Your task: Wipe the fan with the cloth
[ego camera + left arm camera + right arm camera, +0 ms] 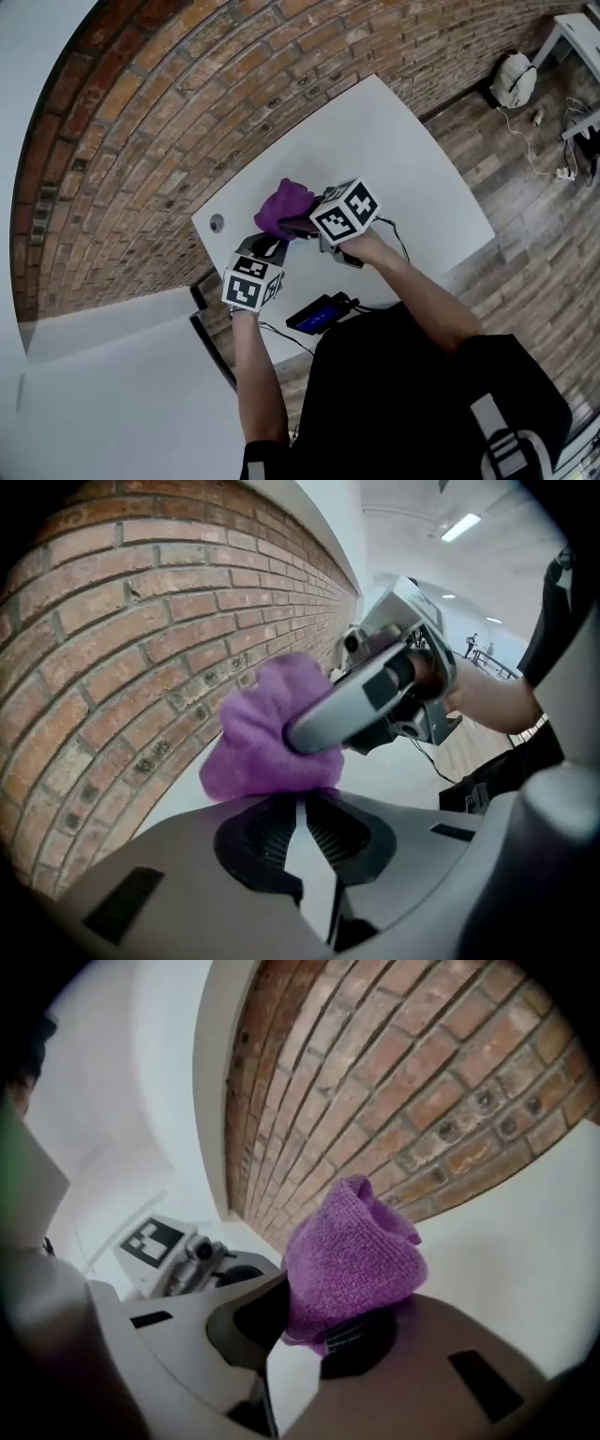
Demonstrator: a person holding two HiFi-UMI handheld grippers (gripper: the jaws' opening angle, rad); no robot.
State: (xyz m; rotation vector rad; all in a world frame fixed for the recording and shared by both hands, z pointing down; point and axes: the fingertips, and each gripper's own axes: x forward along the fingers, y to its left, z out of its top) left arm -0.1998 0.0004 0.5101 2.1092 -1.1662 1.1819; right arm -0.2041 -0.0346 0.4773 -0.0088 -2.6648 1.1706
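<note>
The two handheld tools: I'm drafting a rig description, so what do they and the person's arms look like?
The left tool and right tool each have smooth grey jaws with dark ribbed pads and a white cube bearing black square markers. A thin black cable trails from the right one. The person wears a black short-sleeved top; forearms are bare.

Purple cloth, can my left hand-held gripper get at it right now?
Probably yes: the purple cloth sits right at the left hand-held gripper's tips, with nothing between them; the right hand-held gripper holds it.
</note>
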